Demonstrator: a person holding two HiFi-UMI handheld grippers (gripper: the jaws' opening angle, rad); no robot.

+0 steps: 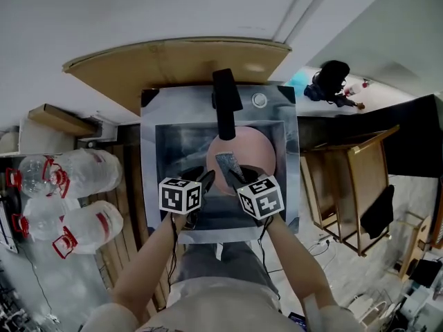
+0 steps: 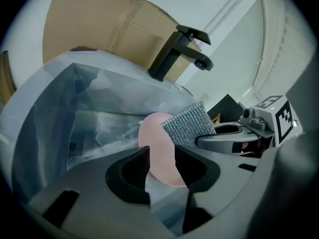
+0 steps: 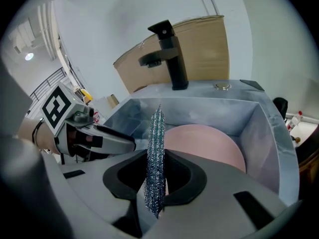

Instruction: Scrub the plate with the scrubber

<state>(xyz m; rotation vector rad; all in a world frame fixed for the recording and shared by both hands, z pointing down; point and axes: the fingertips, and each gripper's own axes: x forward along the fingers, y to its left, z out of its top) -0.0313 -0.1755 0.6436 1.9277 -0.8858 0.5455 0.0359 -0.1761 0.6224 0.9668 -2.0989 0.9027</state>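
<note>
While right claw (image 3: 155,168) clamps scrubber (image 3: 158,128) near pink plate (image 3: 209,143), left claw (image 2: 162,158) stands open.

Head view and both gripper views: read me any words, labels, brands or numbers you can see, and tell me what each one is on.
No readable text in any view.
Left marker cube, right marker cube: black-and-white square codes only, no letters or digits.
Water bottles: red fittings; any print is too small to read.
Faucet, plate, scrubber, sink: no markings visible.
</note>
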